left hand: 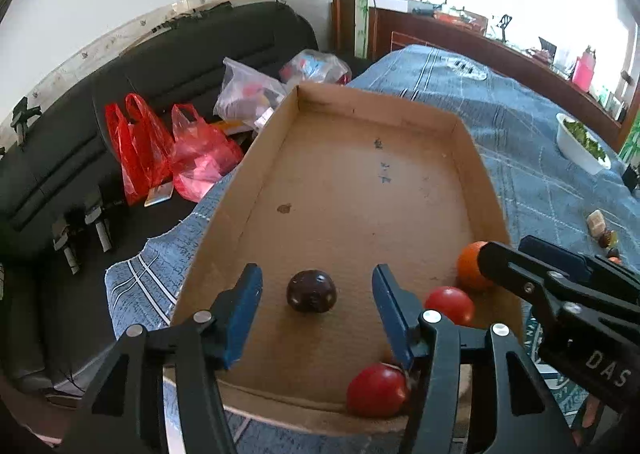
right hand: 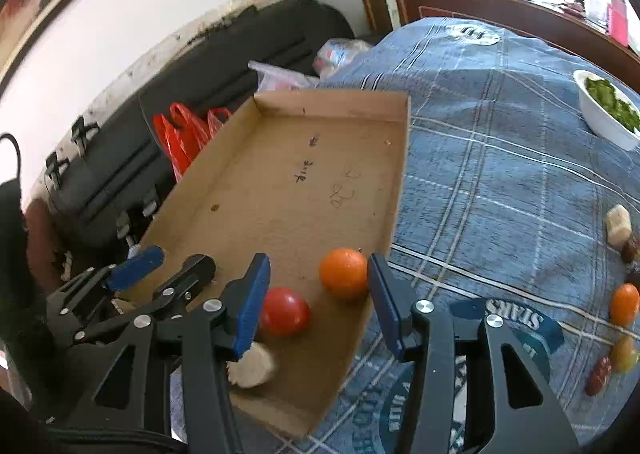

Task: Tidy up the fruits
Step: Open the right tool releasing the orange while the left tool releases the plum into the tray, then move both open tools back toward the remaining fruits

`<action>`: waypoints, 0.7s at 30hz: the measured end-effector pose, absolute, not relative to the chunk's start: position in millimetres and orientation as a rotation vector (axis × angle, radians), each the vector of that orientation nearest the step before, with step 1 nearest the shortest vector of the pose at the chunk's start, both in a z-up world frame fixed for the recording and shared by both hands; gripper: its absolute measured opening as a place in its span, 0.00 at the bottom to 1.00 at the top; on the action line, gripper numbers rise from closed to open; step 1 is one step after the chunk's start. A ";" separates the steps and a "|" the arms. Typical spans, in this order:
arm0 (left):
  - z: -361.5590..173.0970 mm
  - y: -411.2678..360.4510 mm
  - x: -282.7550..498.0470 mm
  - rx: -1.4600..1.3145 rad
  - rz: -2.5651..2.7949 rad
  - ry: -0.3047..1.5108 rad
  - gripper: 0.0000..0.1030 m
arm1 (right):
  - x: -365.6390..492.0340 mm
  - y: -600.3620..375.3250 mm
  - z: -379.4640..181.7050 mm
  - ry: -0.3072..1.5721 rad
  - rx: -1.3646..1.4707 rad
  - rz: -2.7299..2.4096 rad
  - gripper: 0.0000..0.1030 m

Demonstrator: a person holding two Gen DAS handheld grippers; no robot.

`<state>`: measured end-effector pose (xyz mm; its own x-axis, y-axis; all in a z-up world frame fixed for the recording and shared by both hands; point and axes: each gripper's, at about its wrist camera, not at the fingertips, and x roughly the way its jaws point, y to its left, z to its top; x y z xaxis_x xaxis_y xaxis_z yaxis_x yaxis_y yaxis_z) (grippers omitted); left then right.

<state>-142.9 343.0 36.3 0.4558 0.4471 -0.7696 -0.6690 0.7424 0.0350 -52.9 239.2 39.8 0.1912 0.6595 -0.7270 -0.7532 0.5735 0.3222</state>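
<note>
Left wrist view, 9 o'clock: red plastic bags (left hand: pixel 140 146) on a dark sofa (left hand: pixel 80 134). Centre: shallow brown cardboard tray (left hand: pixel 360 182) on a blue plaid cloth (left hand: pixel 532 158).

Left gripper (left hand: pixel 318 294), blue-padded fingers, jaws spread wide, holding nothing. Between the fingertips, touching neither: a dark purple round fruit (left hand: pixel 311 291) resting on the tray floor.

At 5 o'clock in the tray: one red tomato (left hand: pixel 450 304) just beside the right finger, a second red tomato (left hand: pixel 376 390) against the near wall. At 4 o'clock: a round orange (left hand: pixel 472 264) by the tray's right wall, partly hidden behind the right gripper.

At 2 o'clock: white bowl of greens (left hand: pixel 580 142) on the cloth, well apart from the tray.

Right wrist view: right gripper (right hand: pixel 318 294) also wide open, empty, hovering over the tray's near right corner. Tomato just beside its left finger; orange just beside its right finger. A pale cut chunk (right hand: pixel 252 368) lies under the left finger. At 3 to 4 o'clock, small loose fruits (right hand: pixel 624 304) on the cloth, outside the tray.
</note>
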 end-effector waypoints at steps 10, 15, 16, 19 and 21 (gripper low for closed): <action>51.7 312.3 -143.6 -0.261 0.662 0.812 0.55 | -59.8 175.9 56.5 0.922 -0.035 0.947 0.51; 57.4 287.7 -139.6 -0.228 0.622 0.803 0.56 | -59.8 143.4 56.2 0.915 -0.001 0.903 0.51; 58.3 283.0 -138.5 -0.223 0.615 0.802 0.56 | -60.0 135.9 55.3 0.915 0.007 0.894 0.51; 61.1 268.2 -135.9 -0.202 0.588 0.798 0.57 | -59.9 118.9 53.0 0.915 0.019 0.869 0.51; 62.7 258.6 -133.8 -0.187 0.572 0.797 0.57 | -60.0 105.6 51.0 0.918 0.030 0.851 0.51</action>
<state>-133.8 258.6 62.6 0.5575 0.4136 -0.7198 -0.5503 0.8333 0.0526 -60.0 105.6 51.0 0.3138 0.6579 -0.6846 -0.6335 0.6821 0.3652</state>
